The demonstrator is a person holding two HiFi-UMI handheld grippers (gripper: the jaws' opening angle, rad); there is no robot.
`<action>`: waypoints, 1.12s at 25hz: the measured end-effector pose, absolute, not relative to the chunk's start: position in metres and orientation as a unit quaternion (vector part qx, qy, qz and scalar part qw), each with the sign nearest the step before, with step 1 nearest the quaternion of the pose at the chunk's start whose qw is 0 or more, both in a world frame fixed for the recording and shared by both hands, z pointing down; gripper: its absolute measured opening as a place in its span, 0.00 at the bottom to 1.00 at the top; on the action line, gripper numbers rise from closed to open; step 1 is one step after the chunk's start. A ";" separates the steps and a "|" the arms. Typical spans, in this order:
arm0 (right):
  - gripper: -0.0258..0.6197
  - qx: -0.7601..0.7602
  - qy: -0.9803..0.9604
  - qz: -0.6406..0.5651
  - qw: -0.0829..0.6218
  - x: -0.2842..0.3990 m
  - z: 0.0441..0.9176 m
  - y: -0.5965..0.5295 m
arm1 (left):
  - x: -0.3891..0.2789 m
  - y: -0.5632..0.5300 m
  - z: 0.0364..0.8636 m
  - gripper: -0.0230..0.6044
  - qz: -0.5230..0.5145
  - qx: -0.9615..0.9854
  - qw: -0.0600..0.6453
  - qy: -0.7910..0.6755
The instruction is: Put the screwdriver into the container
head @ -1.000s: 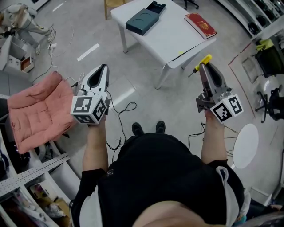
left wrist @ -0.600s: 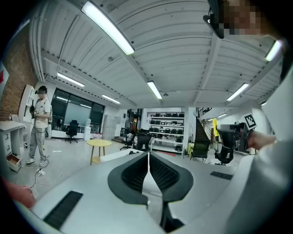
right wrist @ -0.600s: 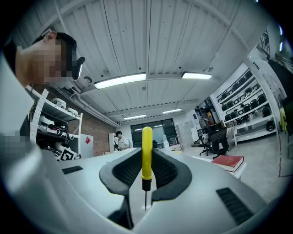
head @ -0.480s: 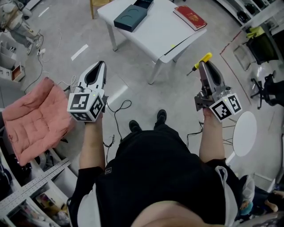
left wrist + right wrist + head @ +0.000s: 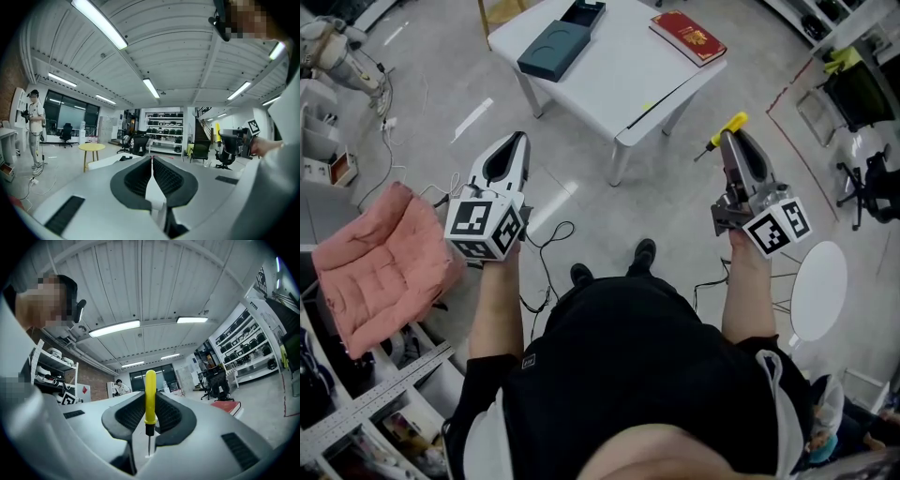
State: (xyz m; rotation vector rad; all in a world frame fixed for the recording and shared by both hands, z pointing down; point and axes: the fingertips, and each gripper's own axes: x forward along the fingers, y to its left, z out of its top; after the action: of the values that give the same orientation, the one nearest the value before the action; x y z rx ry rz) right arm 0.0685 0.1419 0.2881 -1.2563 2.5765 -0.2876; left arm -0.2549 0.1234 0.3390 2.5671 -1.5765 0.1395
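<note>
In the head view, the screwdriver (image 5: 734, 122) is partly covered where it is clamped in the right gripper (image 5: 729, 139), and only a yellow handle and a dark end are seen. The container (image 5: 553, 52) is clipped by the top edge, its inside unseen. A wooden chair (image 5: 499, 9) is cut off there too.
</note>
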 end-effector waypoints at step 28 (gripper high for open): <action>0.16 -0.437 0.880 -0.119 0.143 0.290 0.305 0.060 | -0.032 0.012 0.339 0.08 0.054 0.856 0.058 -0.511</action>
State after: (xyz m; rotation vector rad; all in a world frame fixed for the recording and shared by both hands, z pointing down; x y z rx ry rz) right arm 0.2900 0.0604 0.3052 -1.2609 2.5381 -0.3442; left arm -0.0316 0.0117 0.3386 2.5939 -1.5484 0.1648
